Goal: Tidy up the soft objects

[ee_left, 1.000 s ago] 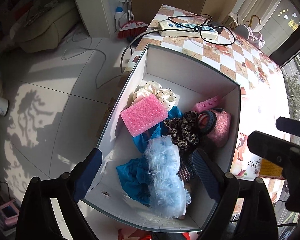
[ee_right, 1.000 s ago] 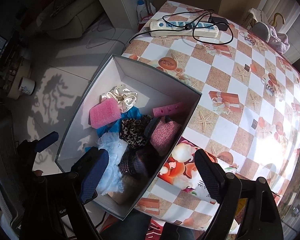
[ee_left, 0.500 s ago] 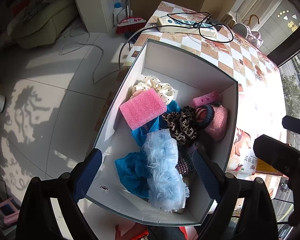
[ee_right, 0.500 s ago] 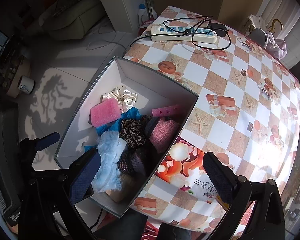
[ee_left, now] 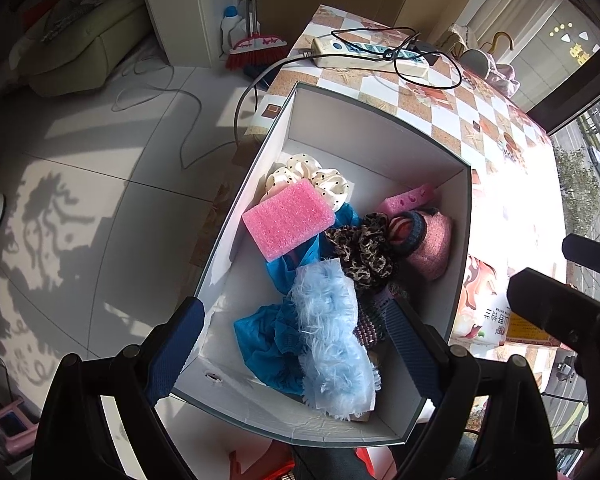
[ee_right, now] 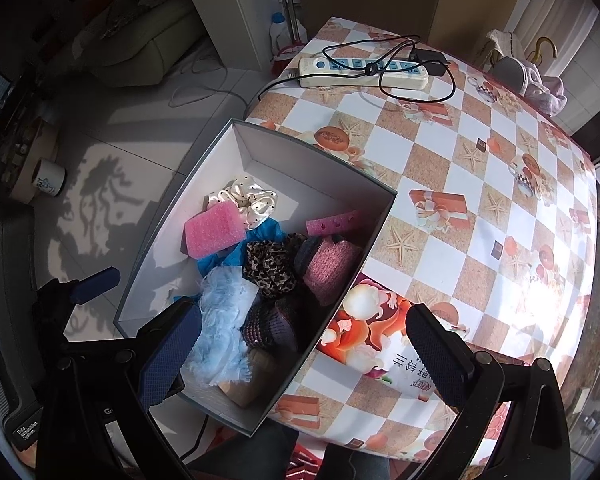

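Soft things fill a white box (ee_left: 380,132) that stands at the edge of the surface (ee_right: 480,184), which has a checked cloth. All places below are given from this box.

Inside it, near the far wall, lies a cream dotted scrunchie (ee_left: 320,178). A pink sponge (ee_left: 288,220) leans on it, toward the side of the floor. A second pink sponge (ee_left: 410,198) with holes lies against the far right corner. In the middle is a leopard scrunchie (ee_left: 360,248), and beside it, toward the right wall, a pink knit piece (ee_left: 432,246) with a dark cuff. A blue cloth (ee_left: 268,336) lies under a pale blue fluffy piece (ee_left: 328,332), which reaches to the near wall. A dark beaded thing (ee_right: 266,326) lies next to the fluffy piece; what it is I cannot tell.

The left tool (ee_left: 296,348) hangs over the near end of the box, spread wide, with nothing between its fingers that they press. The right tool (ee_right: 300,356) hangs over the right wall of the box, half over the surface. Its jaws have just been opening and are now released wide, holding nothing.

Outside the box, just beside its right wall, a printed pack (ee_right: 384,344) lies on the surface. Beyond the far wall is a power strip (ee_right: 360,72) with a black cable.
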Motion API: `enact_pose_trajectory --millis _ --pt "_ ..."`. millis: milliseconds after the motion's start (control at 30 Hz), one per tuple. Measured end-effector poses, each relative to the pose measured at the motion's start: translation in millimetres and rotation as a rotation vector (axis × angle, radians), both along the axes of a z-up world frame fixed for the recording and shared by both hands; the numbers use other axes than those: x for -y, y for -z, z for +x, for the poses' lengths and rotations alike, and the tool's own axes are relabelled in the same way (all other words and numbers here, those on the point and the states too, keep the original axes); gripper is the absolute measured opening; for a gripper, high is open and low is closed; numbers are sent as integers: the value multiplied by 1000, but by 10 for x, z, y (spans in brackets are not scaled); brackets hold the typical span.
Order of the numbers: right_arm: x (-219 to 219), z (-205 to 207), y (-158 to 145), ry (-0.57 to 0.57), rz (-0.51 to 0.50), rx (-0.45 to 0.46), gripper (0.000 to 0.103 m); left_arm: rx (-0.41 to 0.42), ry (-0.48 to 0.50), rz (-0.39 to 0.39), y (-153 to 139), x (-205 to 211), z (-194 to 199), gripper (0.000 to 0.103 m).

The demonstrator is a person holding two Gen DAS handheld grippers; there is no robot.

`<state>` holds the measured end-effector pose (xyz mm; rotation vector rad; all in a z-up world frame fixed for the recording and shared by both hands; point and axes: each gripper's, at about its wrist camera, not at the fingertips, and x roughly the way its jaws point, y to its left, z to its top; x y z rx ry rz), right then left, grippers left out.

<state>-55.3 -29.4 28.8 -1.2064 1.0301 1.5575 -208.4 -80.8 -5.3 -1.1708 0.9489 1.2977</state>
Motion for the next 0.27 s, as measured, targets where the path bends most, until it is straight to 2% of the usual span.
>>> enact_pose_trajectory --millis 167,267 --pt "9 -25 -5 3 2 3 103 0 0 0 6 3 -27 94" --pt "11 -23 -3 2 2 2 103 47 5 51 -29 27 -68 94"
